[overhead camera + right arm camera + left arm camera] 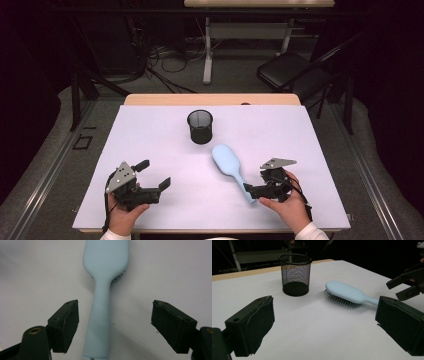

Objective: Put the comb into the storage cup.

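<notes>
A light blue hairbrush (227, 162) lies bristles down on the white tabletop (150, 130), its handle pointing toward the near right. My right gripper (255, 184) is at the handle's end and open. In the right gripper view the hairbrush (106, 265) handle runs up between the jaws of the right gripper (115, 322), nearer the left one, with a gap on both sides. My left gripper (155, 173) rests at the near left, open with nothing between its jaws. From the left gripper (324, 322) I see the hairbrush (344, 291) and the right gripper (393, 290) beyond it.
A black mesh cup (200, 127) stands upright behind the brush, also seen as the mesh cup (295, 275) from the left. Beyond the table's far wooden edge (210, 99) are a folding chair (292, 72), desk legs and floor cables.
</notes>
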The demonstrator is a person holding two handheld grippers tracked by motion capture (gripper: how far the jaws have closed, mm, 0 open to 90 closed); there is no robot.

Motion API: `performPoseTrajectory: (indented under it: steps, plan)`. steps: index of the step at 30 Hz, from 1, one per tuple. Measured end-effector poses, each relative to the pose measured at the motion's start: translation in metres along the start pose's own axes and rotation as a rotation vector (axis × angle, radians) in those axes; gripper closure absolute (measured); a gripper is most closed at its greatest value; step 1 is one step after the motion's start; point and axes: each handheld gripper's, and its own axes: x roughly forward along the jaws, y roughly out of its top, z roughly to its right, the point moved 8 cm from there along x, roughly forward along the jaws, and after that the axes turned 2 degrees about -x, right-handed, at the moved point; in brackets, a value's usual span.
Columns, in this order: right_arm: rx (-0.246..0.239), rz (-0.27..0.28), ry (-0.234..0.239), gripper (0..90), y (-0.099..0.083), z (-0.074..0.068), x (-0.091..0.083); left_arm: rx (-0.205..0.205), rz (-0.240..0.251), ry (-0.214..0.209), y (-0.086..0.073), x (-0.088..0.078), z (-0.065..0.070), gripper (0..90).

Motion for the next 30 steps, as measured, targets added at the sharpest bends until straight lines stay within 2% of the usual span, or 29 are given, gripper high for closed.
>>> performPoseTrajectory:
  steps: [1,3,6,9,10,16,21,22,25,27,30]
  plan:
    - [-0.001,-0.027,0.003,22.0,-0.001,0.001,0.0,-0.003,0.001,0.001,0.0,0.0,0.0,2.6]
    - [-0.01,-0.031,0.003,22.0,0.0,0.001,0.001,-0.003,0.0,0.003,0.0,0.0,0.0,2.6]
    - [-0.027,-0.066,0.005,22.0,0.001,0.002,0.001,-0.002,-0.002,0.004,0.0,0.0,0.0,2.6]
    - [-0.022,-0.071,0.014,22.0,0.002,0.0,0.001,-0.001,0.0,0.005,0.0,0.0,0.0,2.6]
    - [-0.023,-0.087,0.032,22.0,0.002,-0.001,0.002,-0.002,0.001,0.003,0.0,0.001,0.0,2.6]
    - [-0.023,-0.136,0.063,22.8,0.003,-0.006,0.005,-0.001,-0.002,0.005,-0.001,0.001,0.0,2.9]
    - [-0.028,-0.17,0.072,23.1,0.003,-0.006,0.007,-0.001,-0.005,0.001,-0.001,0.001,0.0,3.0]
    - [-0.021,-0.19,0.076,23.1,0.003,-0.007,0.009,0.0,-0.006,0.002,-0.002,0.002,0.0,3.0]
    - [-0.035,-0.214,0.07,23.5,0.005,-0.007,0.01,0.001,-0.01,0.002,-0.002,0.002,0.0,3.0]
    - [-0.035,-0.216,0.073,23.6,0.006,-0.007,0.01,0.002,-0.011,0.001,-0.002,0.002,0.0,3.0]
    - [-0.02,-0.235,0.08,24.5,0.01,-0.008,0.01,0.002,-0.013,0.0,-0.003,0.002,0.001,3.0]
